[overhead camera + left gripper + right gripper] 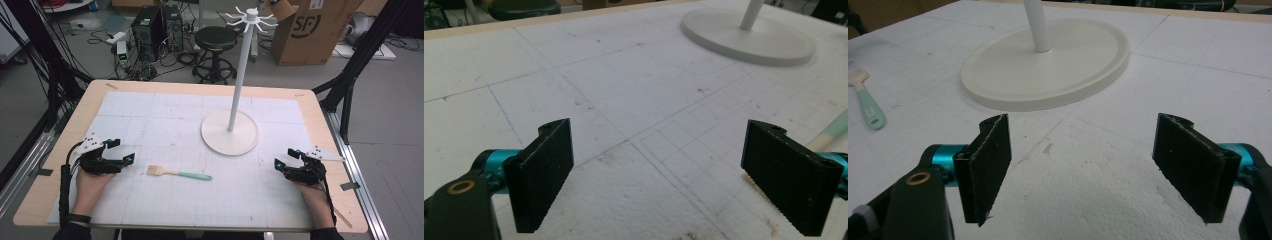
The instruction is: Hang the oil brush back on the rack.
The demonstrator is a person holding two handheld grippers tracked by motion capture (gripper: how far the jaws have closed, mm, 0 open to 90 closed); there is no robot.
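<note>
mint-handled brush (179, 174) lies flat on the desk (55, 165) between both grippers. left gripper (122, 151) and right gripper (284, 159) rest with fingers apart, empty. its low handle could slip a pinch, and the hook stand (230, 132) nearby could be knocked.

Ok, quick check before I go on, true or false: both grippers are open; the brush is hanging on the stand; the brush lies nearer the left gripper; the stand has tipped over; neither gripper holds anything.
1. Both the left gripper and the right gripper are open. True.
2. The brush hangs on the stand. False: it lies flat on the white mat.
3. The brush lies nearer the left gripper. True.
4. The stand has tipped over. False: it stands upright on its round base.
5. Neither gripper holds anything. True.
</note>
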